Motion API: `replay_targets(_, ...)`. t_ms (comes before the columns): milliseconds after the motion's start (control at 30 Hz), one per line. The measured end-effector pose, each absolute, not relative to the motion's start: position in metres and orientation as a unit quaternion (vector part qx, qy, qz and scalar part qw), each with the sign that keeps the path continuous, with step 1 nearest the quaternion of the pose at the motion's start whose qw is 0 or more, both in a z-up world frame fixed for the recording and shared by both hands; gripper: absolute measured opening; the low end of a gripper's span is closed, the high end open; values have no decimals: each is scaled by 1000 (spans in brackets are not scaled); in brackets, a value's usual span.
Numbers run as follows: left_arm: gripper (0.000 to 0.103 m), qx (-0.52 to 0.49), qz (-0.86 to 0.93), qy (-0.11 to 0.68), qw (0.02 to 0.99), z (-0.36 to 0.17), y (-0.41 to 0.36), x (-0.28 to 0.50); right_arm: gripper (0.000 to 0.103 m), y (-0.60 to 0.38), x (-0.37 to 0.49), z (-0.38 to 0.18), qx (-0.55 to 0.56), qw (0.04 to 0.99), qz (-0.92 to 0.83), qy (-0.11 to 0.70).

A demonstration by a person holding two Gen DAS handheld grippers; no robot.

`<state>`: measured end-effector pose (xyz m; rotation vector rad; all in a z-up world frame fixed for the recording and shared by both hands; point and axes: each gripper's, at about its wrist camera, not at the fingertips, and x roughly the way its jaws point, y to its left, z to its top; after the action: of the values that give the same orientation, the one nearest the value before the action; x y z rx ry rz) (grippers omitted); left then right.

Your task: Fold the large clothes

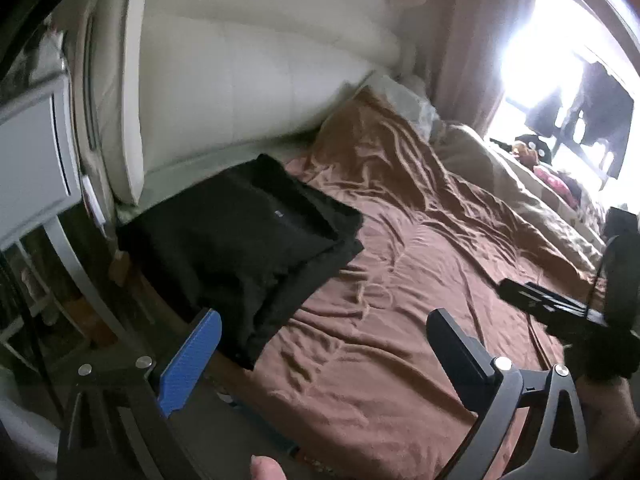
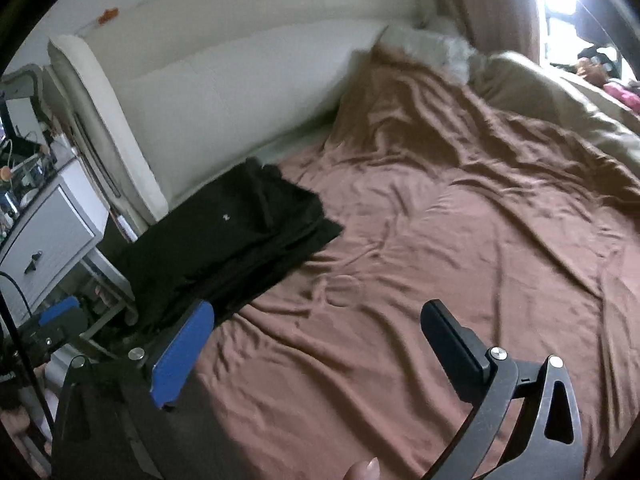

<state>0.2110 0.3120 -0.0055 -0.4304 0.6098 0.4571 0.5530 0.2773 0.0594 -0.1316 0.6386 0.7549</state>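
The left tool (image 1: 320,344), jaws wide and empty, hangs above the brown sheet (image 1: 400,280) beside folded black clothes (image 1: 248,240).

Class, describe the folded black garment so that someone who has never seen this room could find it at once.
Start at the large bed covered by a wrinkled brown sheet, with a padded cream headboard along one side. At the bed's corner nearest the white bedside drawer unit lies the folded black garment. It is the only dark, flat, layered thing on the sheet, with a tiny pale mark on top.
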Motion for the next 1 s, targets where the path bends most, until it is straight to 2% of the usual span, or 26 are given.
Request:
replay_targets(400, 103, -182, 175, 261, 932, 19, 243, 146, 103, 166, 456, 75, -39, 901, 321, 288)
replay_targets(1000, 103, -149, 101, 256, 950, 9, 164, 65, 103, 50, 315, 73, -54, 935, 250, 245)
